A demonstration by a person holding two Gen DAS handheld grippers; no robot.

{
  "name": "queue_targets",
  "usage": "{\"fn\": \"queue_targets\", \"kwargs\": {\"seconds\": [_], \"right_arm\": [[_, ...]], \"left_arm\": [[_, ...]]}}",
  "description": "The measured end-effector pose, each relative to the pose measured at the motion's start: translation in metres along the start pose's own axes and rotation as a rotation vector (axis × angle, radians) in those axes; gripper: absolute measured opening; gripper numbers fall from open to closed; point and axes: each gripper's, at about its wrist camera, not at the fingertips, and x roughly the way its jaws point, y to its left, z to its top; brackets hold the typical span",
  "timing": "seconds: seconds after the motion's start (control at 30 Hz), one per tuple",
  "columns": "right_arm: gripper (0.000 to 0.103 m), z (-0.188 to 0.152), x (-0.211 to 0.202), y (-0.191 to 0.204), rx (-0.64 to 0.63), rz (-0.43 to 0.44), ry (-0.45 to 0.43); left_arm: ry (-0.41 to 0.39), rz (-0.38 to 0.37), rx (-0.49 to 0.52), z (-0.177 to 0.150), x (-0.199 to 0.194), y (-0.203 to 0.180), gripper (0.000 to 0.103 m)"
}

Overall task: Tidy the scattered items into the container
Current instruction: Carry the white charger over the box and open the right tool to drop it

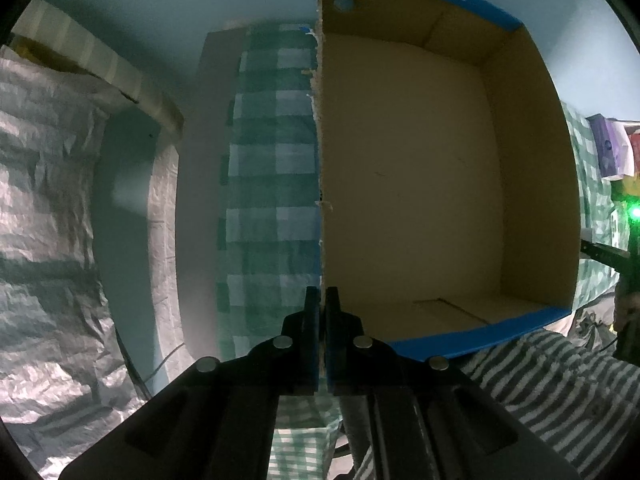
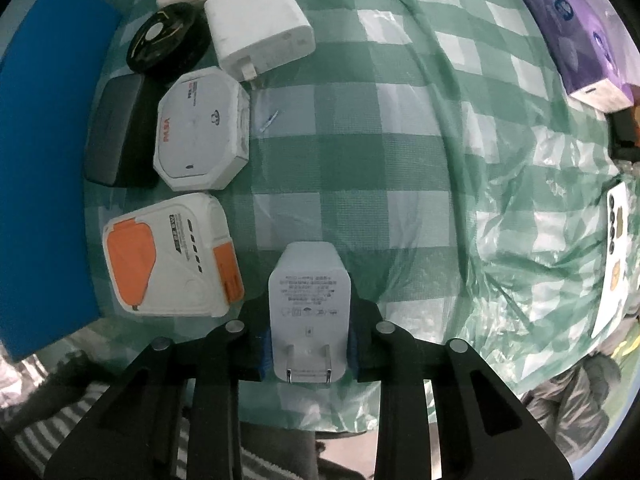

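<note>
We found the right gripper (image 2: 308, 344) with jaws clamped on the white plug-in charger (image 2: 309, 300) resting on the checked desk cloth (image 2: 360, 160), and the left gripper (image 1: 320, 320) pinching the cardboard box (image 1: 412, 184) wall, so we advised a straight lift clearing the orange-and-white charger (image 2: 168, 256).

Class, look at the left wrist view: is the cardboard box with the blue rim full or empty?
Empty, as far as shown. The brown cardboard box with the blue rim shows only bare floor and inner walls, with no item inside.
</note>
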Motion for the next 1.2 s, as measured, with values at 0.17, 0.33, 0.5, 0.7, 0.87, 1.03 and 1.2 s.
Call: {"fn": "queue_targets", "kwargs": {"seconds": [0.17, 0.33, 0.5, 0.7, 0.87, 1.03, 1.2], "right_arm": [[0.026, -0.001, -0.007, 0.007, -0.009, 0.027, -0.009], [0.026, -0.002, -0.024, 0.026, -0.047, 0.04, -0.047], [0.026, 0.003, -0.053, 0.048, -0.101, 0.072, -0.092], [0.026, 0.016, -0.092, 0.092, -0.223, 0.109, -0.141], [0.026, 0.017, -0.112, 0.114, -0.319, 0.141, -0.164], [0.026, 0.021, -0.126, 0.144, -0.422, 0.157, -0.167], [0.026, 0.027, -0.127, 0.178, -0.514, 0.177, -0.176]], "left_arm": [[0.001, -0.01, -0.004, 0.0, 0.0, 0.001, 0.002], [-0.002, -0.009, -0.001, 0.0, -0.001, 0.0, 0.002], [-0.005, -0.009, -0.003, -0.001, -0.002, -0.001, 0.002], [-0.012, -0.005, -0.008, -0.002, -0.004, -0.001, 0.002], [-0.017, -0.001, -0.012, -0.001, -0.005, -0.001, 0.002], [-0.019, 0.004, -0.008, -0.002, -0.004, -0.002, 0.002], [-0.019, 0.006, -0.007, -0.003, -0.003, -0.001, 0.002]]}}
